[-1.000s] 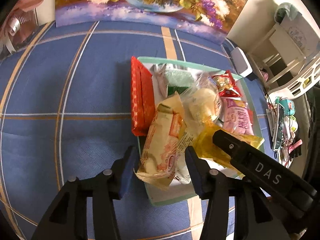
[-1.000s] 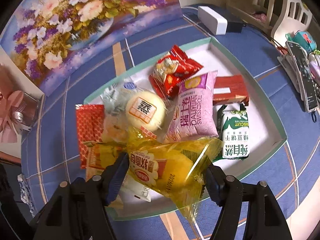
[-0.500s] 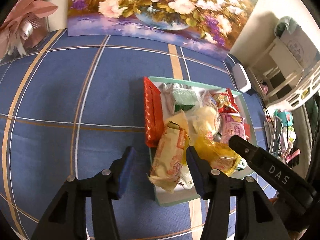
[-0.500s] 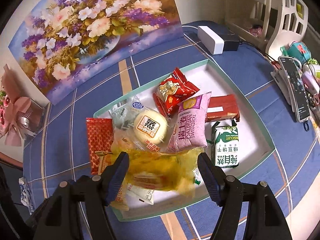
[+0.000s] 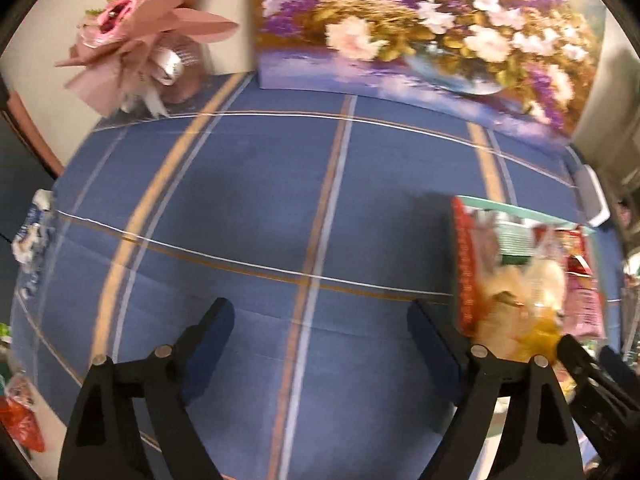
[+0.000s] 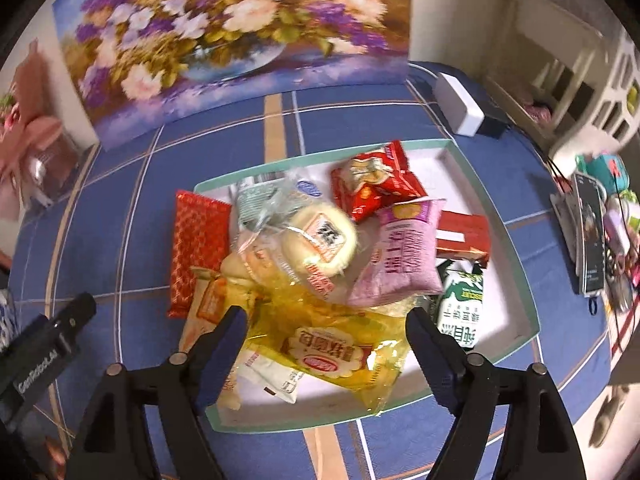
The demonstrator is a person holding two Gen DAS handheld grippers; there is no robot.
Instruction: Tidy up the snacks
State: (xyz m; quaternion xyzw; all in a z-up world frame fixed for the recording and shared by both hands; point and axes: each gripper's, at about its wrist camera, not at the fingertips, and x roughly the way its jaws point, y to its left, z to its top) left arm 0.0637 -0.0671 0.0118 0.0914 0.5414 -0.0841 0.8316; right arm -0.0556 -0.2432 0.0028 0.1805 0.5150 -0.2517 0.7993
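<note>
A mint-rimmed white tray [image 6: 508,248] holds a pile of snacks: a yellow cake packet [image 6: 332,354], a round white bun [image 6: 320,236], a pink Swiss roll bag [image 6: 402,256], a red packet [image 6: 376,178], a green biscuit pack [image 6: 460,310] and a red wafer pack [image 6: 196,240] over its left edge. My right gripper [image 6: 326,338] is open and empty above the yellow packet. My left gripper [image 5: 320,328] is open and empty over bare blue cloth, left of the tray [image 5: 520,210].
A flower painting [image 6: 232,40] stands at the table's back. A pink bouquet [image 5: 148,36] sits at the back left. A white box [image 6: 456,108] lies behind the tray. A phone and small items [image 6: 592,232] crowd the right edge.
My left gripper let go of the beige packet, opened wide and swung left away from the tray. My right gripper released the yellow packet, which now lies in the tray, and drew back.
</note>
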